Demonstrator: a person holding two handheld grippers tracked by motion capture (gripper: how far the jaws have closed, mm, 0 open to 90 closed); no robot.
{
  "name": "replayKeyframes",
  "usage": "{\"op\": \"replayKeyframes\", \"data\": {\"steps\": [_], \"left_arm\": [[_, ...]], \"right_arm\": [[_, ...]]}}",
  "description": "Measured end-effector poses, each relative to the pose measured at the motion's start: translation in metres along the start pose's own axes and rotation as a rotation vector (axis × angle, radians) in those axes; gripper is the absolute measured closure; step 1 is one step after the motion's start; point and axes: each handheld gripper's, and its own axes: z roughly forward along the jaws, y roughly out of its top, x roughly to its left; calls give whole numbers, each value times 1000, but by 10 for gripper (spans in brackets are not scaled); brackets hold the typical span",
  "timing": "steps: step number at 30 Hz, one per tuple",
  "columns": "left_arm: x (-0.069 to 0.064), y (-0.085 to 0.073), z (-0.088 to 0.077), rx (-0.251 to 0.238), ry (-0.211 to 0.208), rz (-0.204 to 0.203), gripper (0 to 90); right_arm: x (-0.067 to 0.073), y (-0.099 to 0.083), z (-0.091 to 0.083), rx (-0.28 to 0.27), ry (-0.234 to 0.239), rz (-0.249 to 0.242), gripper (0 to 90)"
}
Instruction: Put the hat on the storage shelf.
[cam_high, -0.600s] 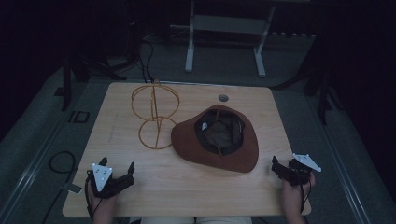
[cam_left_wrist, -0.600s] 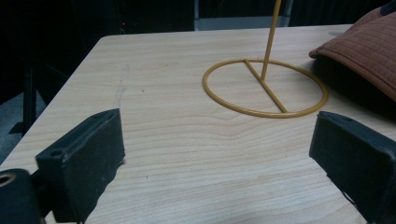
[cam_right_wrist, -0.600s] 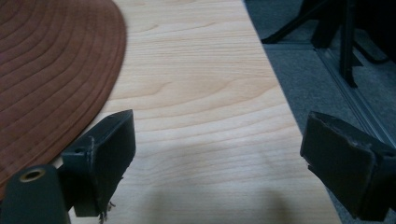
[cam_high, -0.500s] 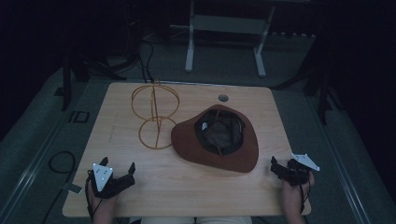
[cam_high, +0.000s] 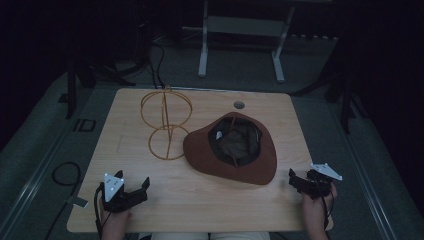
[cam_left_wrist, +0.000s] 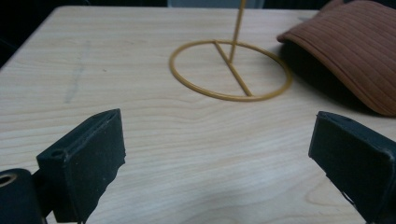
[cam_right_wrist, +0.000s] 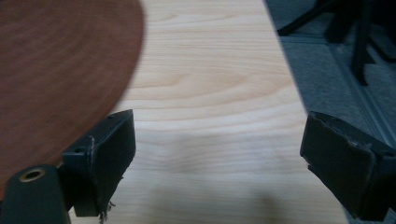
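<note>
A brown wide-brimmed hat (cam_high: 227, 162) lies crown down on the wooden table (cam_high: 210, 200), right of centre, its inside facing up. A gold wire stand (cam_high: 166, 125) with a ring base stands just left of it, its ring near the brim. My left gripper (cam_high: 132, 181) rests open at the table's front left, with nothing between its jaws. In the left gripper view (cam_left_wrist: 217, 140) it faces the stand's ring (cam_left_wrist: 233, 70) and the hat brim (cam_left_wrist: 355, 46). My right gripper (cam_high: 300, 177) is open and empty at the front right; the brim (cam_right_wrist: 60, 60) lies just left of it (cam_right_wrist: 219, 140).
A round cable hole (cam_high: 239, 105) sits near the table's far edge. A pale metal frame (cam_high: 240, 25) stands on the floor behind the table. A cable loop (cam_high: 65, 172) lies on the floor at left. The table's right edge is close to my right gripper.
</note>
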Motion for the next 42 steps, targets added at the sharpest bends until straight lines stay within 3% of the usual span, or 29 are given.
{"op": "replayKeyframes", "data": {"steps": [4,7,9,13,17,29,39,42], "left_arm": [[-4,1,0,34,-51,-6,42],[-9,1,0,45,-97,29,42],[-13,2,-1,49,-102,65,43],[-15,2,-2,54,-142,59,43],[-16,2,-3,55,-141,72,44],[-17,1,-2,76,-143,85,49],[-18,0,-1,87,-167,107,50],[-18,1,-2,84,-165,99,58]], "right_arm": [[11,13,-5,7,64,-40,113],[21,22,-6,8,89,-73,126],[26,29,-5,16,123,-72,125],[36,43,-5,6,154,-69,125],[46,60,-3,4,195,-63,105],[76,115,17,-18,204,-92,129],[102,146,54,33,228,-130,166],[109,149,68,49,225,-162,229]]}}
